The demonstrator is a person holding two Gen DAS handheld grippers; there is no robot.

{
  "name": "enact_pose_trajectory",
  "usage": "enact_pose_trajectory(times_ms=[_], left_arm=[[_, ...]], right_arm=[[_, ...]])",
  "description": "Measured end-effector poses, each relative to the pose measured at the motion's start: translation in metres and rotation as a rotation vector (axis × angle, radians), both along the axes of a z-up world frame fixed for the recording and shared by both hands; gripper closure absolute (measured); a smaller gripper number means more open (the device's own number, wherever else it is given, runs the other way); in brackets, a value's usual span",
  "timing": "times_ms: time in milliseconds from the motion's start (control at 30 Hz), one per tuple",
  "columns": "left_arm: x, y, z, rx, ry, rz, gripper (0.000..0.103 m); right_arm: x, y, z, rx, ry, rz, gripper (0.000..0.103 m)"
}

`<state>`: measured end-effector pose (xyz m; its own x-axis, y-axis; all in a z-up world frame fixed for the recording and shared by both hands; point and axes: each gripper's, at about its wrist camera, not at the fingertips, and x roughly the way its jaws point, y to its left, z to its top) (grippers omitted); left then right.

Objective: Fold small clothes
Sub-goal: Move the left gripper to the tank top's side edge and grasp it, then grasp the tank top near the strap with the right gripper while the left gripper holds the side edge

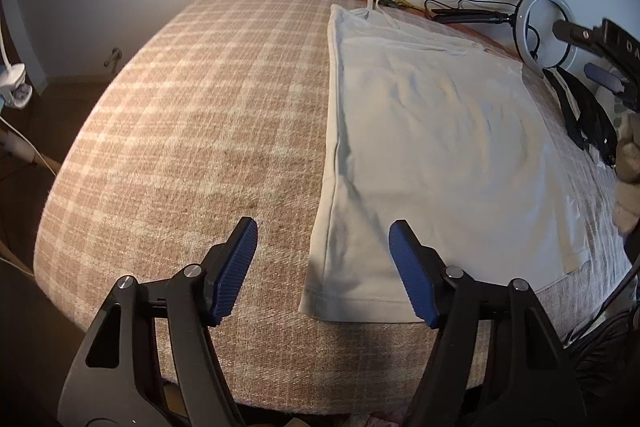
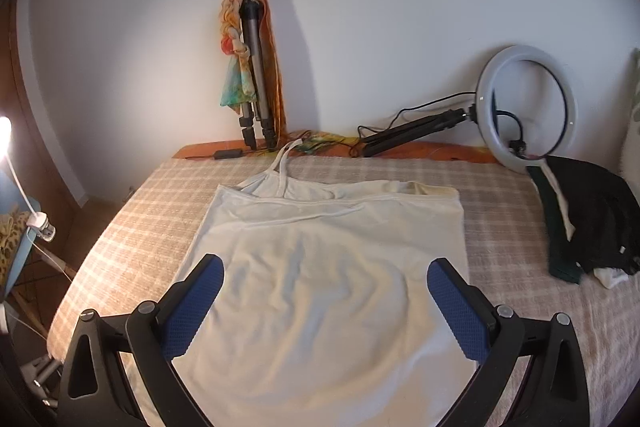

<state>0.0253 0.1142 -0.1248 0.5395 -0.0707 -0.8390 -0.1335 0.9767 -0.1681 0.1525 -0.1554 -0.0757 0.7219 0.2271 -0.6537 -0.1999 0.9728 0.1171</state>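
Overhead, both grippers hang above a bed with nothing between their pads. Left gripper (image 1: 323, 247): jaws spread wide, blue ribbed pads either side of the near left corner of a white camisole (image 1: 432, 131), above its hem, not touching the cloth. Right gripper (image 2: 325, 291): jaws likewise spread, framing the lower middle of the camisole (image 2: 324, 267) from above; no contact visible. Camisole lies flat and unfolded on the plaid bedspread (image 1: 180, 115), hem toward the cameras, thin straps toward the far wall, one strap reaching up to the wooden bed edge (image 2: 432, 149). Light wrinkles across the body of the fabric. Pile of dark clothes (image 2: 592, 223) sits on the bedspread (image 2: 132, 227) to the right of the camisole, well apart from it, with a bit of white cloth showing underneath. Ring light (image 2: 528, 109) leans against the wall behind that pile, its black stand lying along the bed edge. Folded tripod (image 2: 254, 67) draped with a colourful cloth stands against the wall at centre.
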Motion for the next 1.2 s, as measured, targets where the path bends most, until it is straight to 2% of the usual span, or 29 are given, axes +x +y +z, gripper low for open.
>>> enact_pose_trajectory(times_ms=[133,267,367,600,767,933,1067,1133,1200], left_arm=[[0.0,0.007,-0.006,-0.052,0.026,0.021,0.04],[0.0,0.007,-0.011,-0.068,0.043,0.022,0.043],[0.002,0.005,-0.014,-0.07,0.053,0.011,0.052],[0.007,0.0,-0.027,-0.095,0.094,-0.02,0.067],[0.01,-0.002,-0.03,-0.073,0.096,-0.04,0.071],[0.015,0.006,-0.032,-0.124,0.106,-0.027,0.095],[0.017,0.006,-0.033,-0.134,0.099,-0.034,0.097],[0.015,0.007,-0.033,-0.148,0.094,-0.025,0.098],[0.014,0.009,-0.032,-0.164,0.088,-0.019,0.098]], right_arm=[[0.02,0.023,0.007,-0.011,0.021,0.073,0.001],[0.043,0.057,0.011,-0.041,0.043,0.179,0.019],[0.063,0.08,0.008,-0.016,0.09,0.238,0.031],[0.115,0.136,-0.023,0.019,0.239,0.346,0.041],[0.147,0.162,-0.048,-0.005,0.296,0.337,0.043],[0.173,0.187,-0.07,-0.038,0.34,0.333,0.054],[0.189,0.204,-0.082,-0.022,0.368,0.339,0.056],[0.193,0.213,-0.088,-0.034,0.377,0.339,0.062],[0.198,0.222,-0.095,-0.052,0.389,0.34,0.063]])
